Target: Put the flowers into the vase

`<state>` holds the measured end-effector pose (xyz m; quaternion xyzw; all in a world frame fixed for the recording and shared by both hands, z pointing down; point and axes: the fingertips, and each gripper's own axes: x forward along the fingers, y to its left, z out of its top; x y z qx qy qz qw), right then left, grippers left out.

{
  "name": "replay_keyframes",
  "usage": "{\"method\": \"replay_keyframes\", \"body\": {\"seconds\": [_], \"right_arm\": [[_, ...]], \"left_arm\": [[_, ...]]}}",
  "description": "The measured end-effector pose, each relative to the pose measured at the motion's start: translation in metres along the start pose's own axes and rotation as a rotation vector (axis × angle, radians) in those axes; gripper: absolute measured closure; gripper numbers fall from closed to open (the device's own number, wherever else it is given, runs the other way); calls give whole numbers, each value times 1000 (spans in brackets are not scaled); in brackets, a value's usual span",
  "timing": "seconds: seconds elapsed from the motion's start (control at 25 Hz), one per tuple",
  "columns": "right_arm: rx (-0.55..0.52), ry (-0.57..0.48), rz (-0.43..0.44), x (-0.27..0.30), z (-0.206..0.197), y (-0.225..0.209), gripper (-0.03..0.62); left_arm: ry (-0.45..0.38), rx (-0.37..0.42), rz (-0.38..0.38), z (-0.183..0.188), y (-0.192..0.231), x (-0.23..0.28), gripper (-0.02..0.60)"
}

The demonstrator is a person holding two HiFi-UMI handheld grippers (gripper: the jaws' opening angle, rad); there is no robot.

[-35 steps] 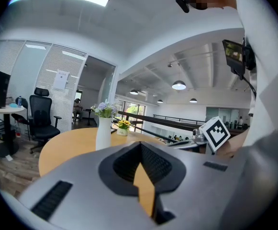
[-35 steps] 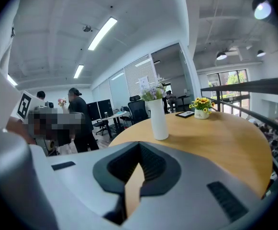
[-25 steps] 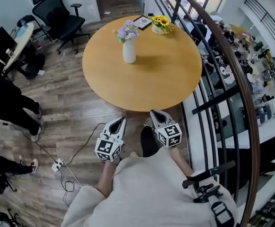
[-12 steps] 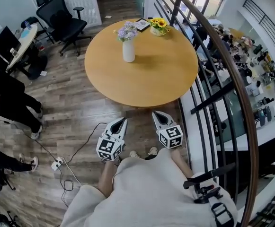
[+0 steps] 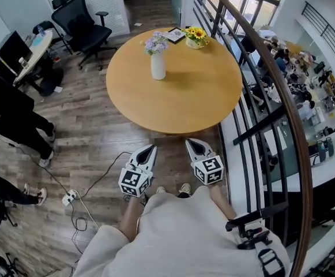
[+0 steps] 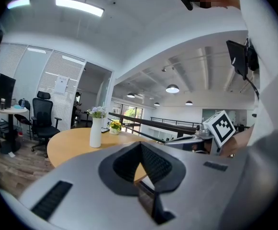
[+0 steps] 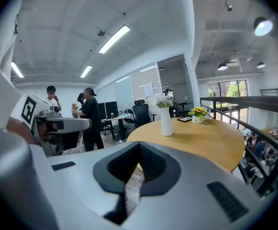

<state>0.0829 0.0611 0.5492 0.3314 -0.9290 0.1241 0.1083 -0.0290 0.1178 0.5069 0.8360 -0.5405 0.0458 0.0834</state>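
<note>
A white vase point(image 5: 158, 66) with purple flowers point(image 5: 155, 41) in it stands on the far left part of the round wooden table point(image 5: 184, 97). My left gripper point(image 5: 150, 148) and right gripper point(image 5: 191, 142) hang side by side over the floor, just short of the table's near edge. Both are shut and hold nothing. In the left gripper view the shut jaws point(image 6: 139, 144) point toward the vase point(image 6: 95, 131), far ahead. In the right gripper view the jaws point(image 7: 139, 145) are shut too, and the vase point(image 7: 166, 121) stands well beyond them.
A small pot of yellow sunflowers point(image 5: 196, 36) and a flat frame point(image 5: 173, 35) sit at the table's far edge. A dark railing point(image 5: 271, 108) runs along the right. Office chairs point(image 5: 81, 25), a desk and standing people point(image 5: 8, 117) are at the left. Cables point(image 5: 78, 198) lie on the floor.
The table's near edge now lies a little farther from both grippers than before. Both grippers stay shut and side by side.
</note>
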Motion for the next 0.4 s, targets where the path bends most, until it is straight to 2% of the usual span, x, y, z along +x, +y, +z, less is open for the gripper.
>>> {"method": "replay_keyframes", "body": {"seconds": [0.4], "right_arm": [[-13, -10, 20, 4, -2, -3, 586]], "left_arm": [[-3, 8, 12, -2, -5, 4, 575]]}}
